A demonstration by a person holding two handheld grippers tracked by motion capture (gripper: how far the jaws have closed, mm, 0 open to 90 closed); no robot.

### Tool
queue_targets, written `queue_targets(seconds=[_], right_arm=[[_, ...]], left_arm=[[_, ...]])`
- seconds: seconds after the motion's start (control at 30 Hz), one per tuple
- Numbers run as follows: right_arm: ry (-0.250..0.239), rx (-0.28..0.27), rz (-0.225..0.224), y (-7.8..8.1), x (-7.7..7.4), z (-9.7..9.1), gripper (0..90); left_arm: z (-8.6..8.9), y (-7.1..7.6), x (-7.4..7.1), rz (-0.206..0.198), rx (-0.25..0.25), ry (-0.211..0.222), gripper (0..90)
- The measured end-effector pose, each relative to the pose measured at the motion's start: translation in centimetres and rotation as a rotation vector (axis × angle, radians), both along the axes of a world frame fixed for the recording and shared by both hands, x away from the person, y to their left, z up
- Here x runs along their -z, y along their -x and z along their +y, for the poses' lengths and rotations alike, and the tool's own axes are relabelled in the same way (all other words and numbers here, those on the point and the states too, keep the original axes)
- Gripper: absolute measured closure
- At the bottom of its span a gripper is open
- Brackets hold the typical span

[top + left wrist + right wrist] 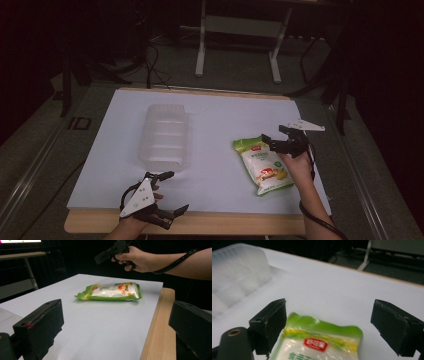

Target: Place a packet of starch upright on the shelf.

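Glossy plastic snack bag (262, 167) (green-edged) on matt white paper (220, 125).

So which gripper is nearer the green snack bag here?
Right. The right gripper hovers open over the green snack bag, at its far end; the left gripper sits open near the table's front edge, well apart from it.

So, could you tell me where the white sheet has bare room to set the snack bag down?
The far strip beyond the clear plastic tray and the snack bag is bare, and so is the lane between them. The near middle, between the left gripper and the bag, is also free. It is crowded at the right gripper, open over the bag's top.
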State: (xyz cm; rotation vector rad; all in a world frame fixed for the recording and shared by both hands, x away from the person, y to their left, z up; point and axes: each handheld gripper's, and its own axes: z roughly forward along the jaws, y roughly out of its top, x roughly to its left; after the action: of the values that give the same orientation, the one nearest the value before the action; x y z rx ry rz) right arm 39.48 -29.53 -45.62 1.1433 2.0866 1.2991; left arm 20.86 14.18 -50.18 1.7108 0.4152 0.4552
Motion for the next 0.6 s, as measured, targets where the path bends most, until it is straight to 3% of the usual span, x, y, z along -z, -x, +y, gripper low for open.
queue_targets(seconds=[0.3,0.6], right_arm=[[0.018,0.012,0.078,-1.3,3.4,-0.5,13.9],[0.06,0.026,0.123,-2.0,5.6,-0.4,14.6]], left_arm=[[-0.1,0.0,0.1,0.004,0.0,-0.003,0.0],[-0.2,0.0,0.2,0.013,0.001,-0.008,0.0]])
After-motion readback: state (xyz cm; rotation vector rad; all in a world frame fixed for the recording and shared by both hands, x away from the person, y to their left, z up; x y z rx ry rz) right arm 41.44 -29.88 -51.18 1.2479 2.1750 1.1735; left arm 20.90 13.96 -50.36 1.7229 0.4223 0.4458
